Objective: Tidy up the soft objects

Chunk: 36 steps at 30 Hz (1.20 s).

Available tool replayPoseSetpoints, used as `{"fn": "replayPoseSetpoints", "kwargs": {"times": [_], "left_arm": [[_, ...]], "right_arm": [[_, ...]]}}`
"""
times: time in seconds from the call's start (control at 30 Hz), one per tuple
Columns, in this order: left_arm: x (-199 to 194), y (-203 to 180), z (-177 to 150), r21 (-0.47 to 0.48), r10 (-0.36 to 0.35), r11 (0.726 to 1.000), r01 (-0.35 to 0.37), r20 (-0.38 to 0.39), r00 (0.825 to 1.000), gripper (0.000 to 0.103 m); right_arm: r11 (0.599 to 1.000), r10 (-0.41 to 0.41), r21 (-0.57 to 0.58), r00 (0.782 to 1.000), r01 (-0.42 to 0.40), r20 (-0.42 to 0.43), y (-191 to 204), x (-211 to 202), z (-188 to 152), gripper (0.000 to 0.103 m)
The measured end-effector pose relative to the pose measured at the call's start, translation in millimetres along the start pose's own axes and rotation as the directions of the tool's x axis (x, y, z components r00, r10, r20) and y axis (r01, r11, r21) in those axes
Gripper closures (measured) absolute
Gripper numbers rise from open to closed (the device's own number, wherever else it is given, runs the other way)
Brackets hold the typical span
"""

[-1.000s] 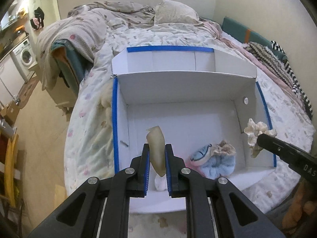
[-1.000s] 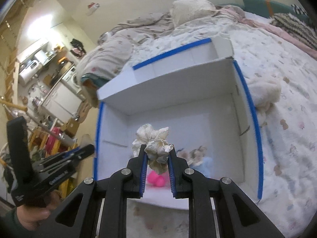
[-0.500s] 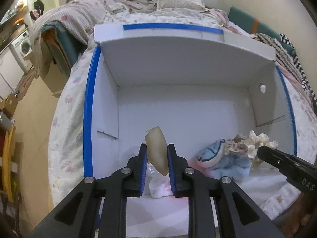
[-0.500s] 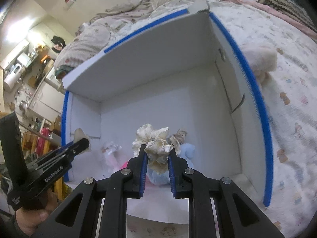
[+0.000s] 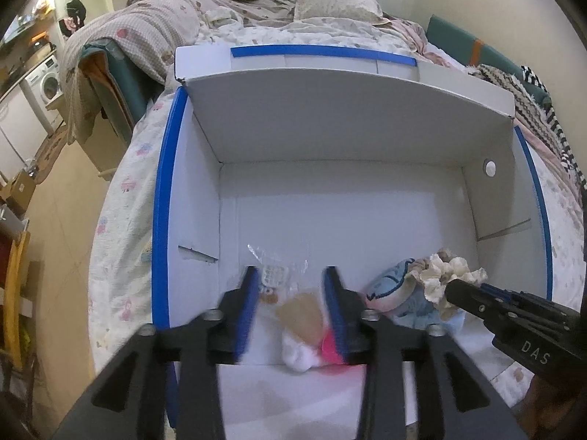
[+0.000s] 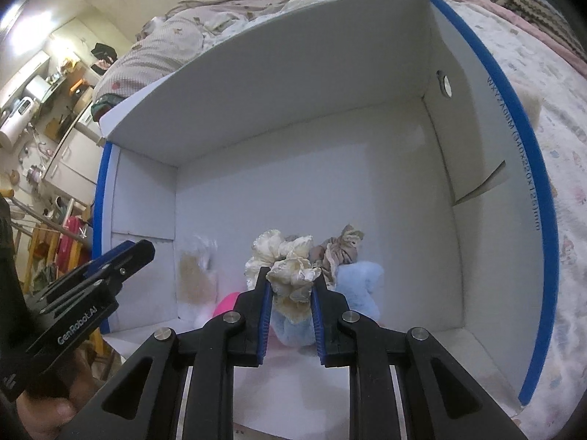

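Left claw (image 5: 290,302) just opened — beige piece (image 5: 299,317) seemingly released into box (image 5: 330,124).

Box (image 5: 205,198) on bed (image 5: 121,198), open top, flap up at far wall. Inside, near front wall: plush toy (image 6: 357,286) toward right wall, scrunchie (image 6: 341,249) on it. Ruffled scrunchie (image 6: 290,275) between right gripper (image 6: 291,315) pads, over plush toy. Left of plush toy: flat pad (image 5: 301,317) below left gripper (image 5: 291,306), free of its pads; clear packet (image 5: 275,267) just behind. Pillow (image 5: 334,0) at bed's far end, behind box.
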<state>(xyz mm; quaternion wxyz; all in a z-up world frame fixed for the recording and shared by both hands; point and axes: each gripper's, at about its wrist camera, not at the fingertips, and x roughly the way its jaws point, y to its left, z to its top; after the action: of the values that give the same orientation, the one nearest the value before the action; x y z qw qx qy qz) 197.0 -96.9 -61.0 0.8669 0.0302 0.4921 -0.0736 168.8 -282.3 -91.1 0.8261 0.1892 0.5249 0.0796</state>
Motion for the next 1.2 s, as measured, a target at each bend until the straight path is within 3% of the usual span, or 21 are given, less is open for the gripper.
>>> {"fn": "replayPoseSetpoints", "kwargs": {"times": [0.07, 0.2, 0.27, 0.3, 0.33, 0.37, 0.4, 0.47, 0.53, 0.67, 0.9, 1.0, 1.2], "left_arm": [[-2, -1, 0, 0.003, 0.006, 1.000, -0.006, 0.011, 1.000, 0.047], [-5, -2, -1, 0.012, 0.030, 0.999, -0.030, 0.026, 0.999, 0.041], [-5, -1, -1, 0.013, 0.048, 0.999, -0.049, 0.035, 0.998, 0.041], [-6, -1, -1, 0.014, 0.055, 0.998, -0.055, 0.041, 0.998, 0.041], [-8, 0, -1, 0.019, 0.058, 0.998, -0.059, 0.054, 0.997, 0.041], [-10, 0, -1, 0.022, 0.056, 0.998, -0.058, 0.062, 0.997, 0.041], [-11, 0, -1, 0.024, 0.058, 0.998, -0.060, 0.067, 0.996, 0.041], [-15, 0, 0, 0.025, 0.070, 0.997, -0.073, 0.083, 0.994, 0.040], [-17, 0, -1, 0.032, 0.119, 0.992, -0.122, 0.096, 0.988, 0.038], [-22, 1, -4, 0.025, 0.150, 0.988, -0.154, 0.121, 0.981, 0.035], [-27, 6, -6, -0.001, 0.126, 0.992, -0.127, 0.112, 0.986, 0.035], [-27, 11, -9, -0.008, 0.096, 0.995, -0.096, 0.084, 0.992, 0.035], [-41, 19, -16, -0.023, 0.096, 0.995, -0.094, 0.103, 0.990, 0.035]], "right_arm": [[1.000, -0.001, 0.002, 1.000, 0.001, -0.003, 0, 1, 0, 0.082], [1.000, 0.001, 0.010, 1.000, -0.001, -0.002, 0, 1, 1, 0.079], [1.000, 0.002, 0.015, 1.000, -0.002, -0.001, -1, 1, 1, 0.071], [1.000, 0.000, 0.015, 1.000, 0.000, 0.000, 0, 1, 1, 0.058], [1.000, -0.012, 0.012, 1.000, 0.012, 0.005, 2, 1, 1, 0.035], [1.000, -0.020, 0.005, 1.000, 0.020, 0.013, 4, 0, 1, 0.026], [1.000, -0.019, 0.000, 1.000, 0.019, 0.024, 5, -1, 1, 0.018], [1.000, -0.012, -0.004, 0.998, 0.012, 0.058, 7, -6, 2, 0.013], [0.999, -0.029, -0.013, 0.996, 0.030, 0.083, 9, -10, 4, 0.003], [0.998, -0.064, 0.002, 0.991, 0.064, 0.115, 8, -15, 6, 0.001], [0.995, -0.103, 0.015, 0.986, 0.102, 0.127, 4, -16, 8, 0.000], [0.995, -0.096, 0.013, 0.985, 0.095, 0.146, 5, -21, 5, 0.000], [0.996, -0.091, -0.002, 0.980, 0.093, 0.175, 9, -29, -4, 0.000]]}}
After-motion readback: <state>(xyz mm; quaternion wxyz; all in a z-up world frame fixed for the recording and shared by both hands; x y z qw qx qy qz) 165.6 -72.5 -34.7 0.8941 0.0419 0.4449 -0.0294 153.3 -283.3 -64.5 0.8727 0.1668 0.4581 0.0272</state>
